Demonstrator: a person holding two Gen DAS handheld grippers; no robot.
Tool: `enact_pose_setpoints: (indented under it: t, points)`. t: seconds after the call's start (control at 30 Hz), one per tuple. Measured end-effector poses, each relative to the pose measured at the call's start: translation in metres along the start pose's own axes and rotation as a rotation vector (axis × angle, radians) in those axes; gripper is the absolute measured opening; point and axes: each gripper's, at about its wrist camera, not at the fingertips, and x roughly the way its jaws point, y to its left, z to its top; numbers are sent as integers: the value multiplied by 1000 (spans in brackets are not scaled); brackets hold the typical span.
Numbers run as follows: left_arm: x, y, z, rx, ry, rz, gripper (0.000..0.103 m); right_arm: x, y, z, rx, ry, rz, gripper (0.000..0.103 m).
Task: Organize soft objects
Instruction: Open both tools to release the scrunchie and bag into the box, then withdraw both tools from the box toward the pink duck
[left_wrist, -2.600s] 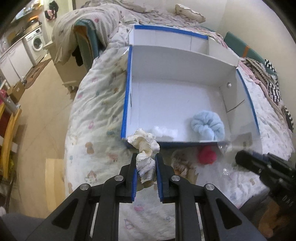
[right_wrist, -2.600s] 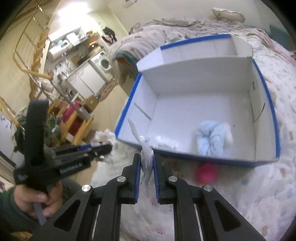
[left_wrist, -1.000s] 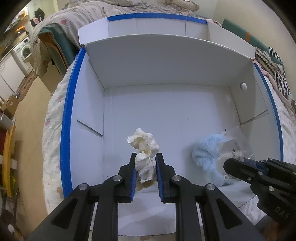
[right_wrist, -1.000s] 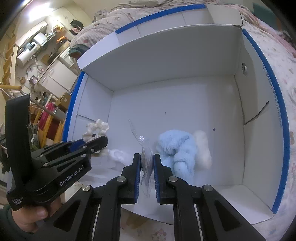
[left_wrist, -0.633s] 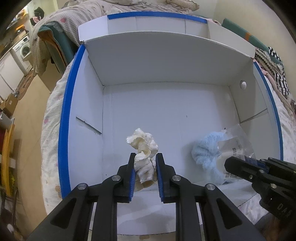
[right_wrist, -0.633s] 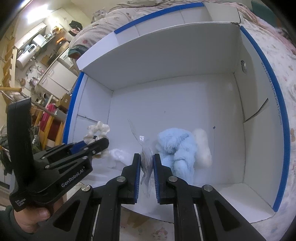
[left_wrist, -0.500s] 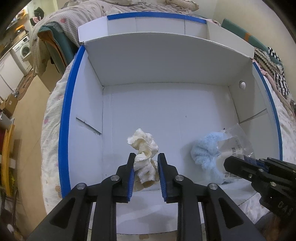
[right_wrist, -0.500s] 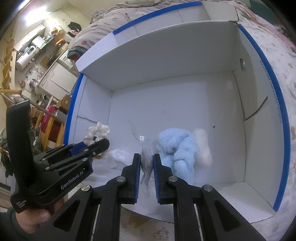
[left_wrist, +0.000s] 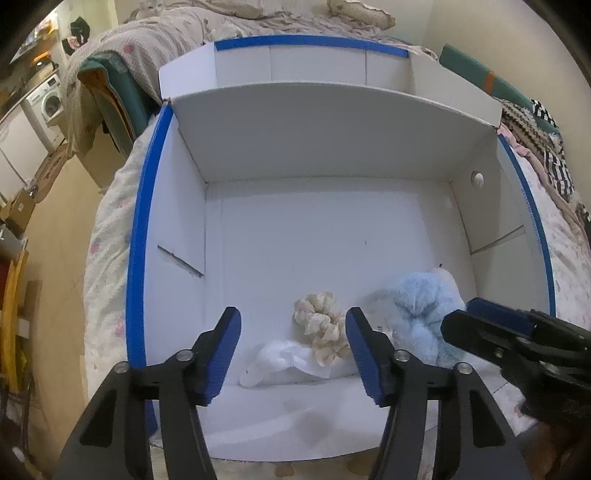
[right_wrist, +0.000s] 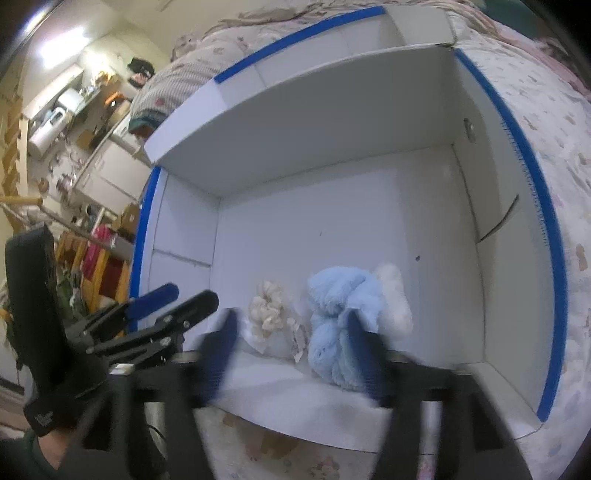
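Soft objects, four, grouped at the near wall inside a white box (left_wrist: 332, 155) with blue-taped rims, set on a printed quilt (left_wrist: 107, 229).

Light-blue plush bundle (left_wrist: 424, 314): fluffy, knotted, largest, right of the rest.

White fleece piece (left_wrist: 280, 363): flat, low, against the near wall.

Cream scrunchie (left_wrist: 321, 325): ruffled ring, lying partly on the fleece, just left of the blue bundle.

Clear packet (right_wrist: 295, 338): small, crinkled, between scrunchie and bundle.

Left gripper (left_wrist: 293, 349): fingers spread wide, holding nothing, above the scrunchie.

Right gripper (right_wrist: 290, 349): blurred, fingers wide apart, holding nothing.
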Motion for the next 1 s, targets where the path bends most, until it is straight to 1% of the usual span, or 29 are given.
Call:
enact_pose_setpoints:
  t: [0.07, 0.13, 0.4, 0.5, 0.6, 0.8, 0.87, 0.93, 1.0]
  points:
    - [-1, 1, 1, 1, -3, 4, 61, -3, -1, 1, 13, -12, 10, 72]
    - [-1, 2, 1, -2, -5, 9, 62, -4, -2, 1, 21, -20, 11, 73]
    - [-5, 5, 3, -20, -14, 8, 63, -4, -1, 1, 18, -21, -1, 82]
    - [-11, 8, 1, -27, -37, 15, 63, -5, 3, -3, -1, -18, 0, 82]
    - [-18, 13, 0, -41, -49, 19, 63, -10, 5, -5, -11, -36, -7, 82]
    - [-32, 22, -4, -74, -67, 28, 63, -30, 5, -10, 20, -81, 4, 82]
    - [-42, 26, -10, -84, -70, 29, 63, -41, 5, -15, 42, -99, 20, 82]
    - [-53, 28, -17, -84, -85, 14, 63, -51, 8, -19, 48, -118, 32, 82]
    - [-61, 29, -26, -73, -93, 27, 63, -58, 9, -25, 42, -133, 32, 82]
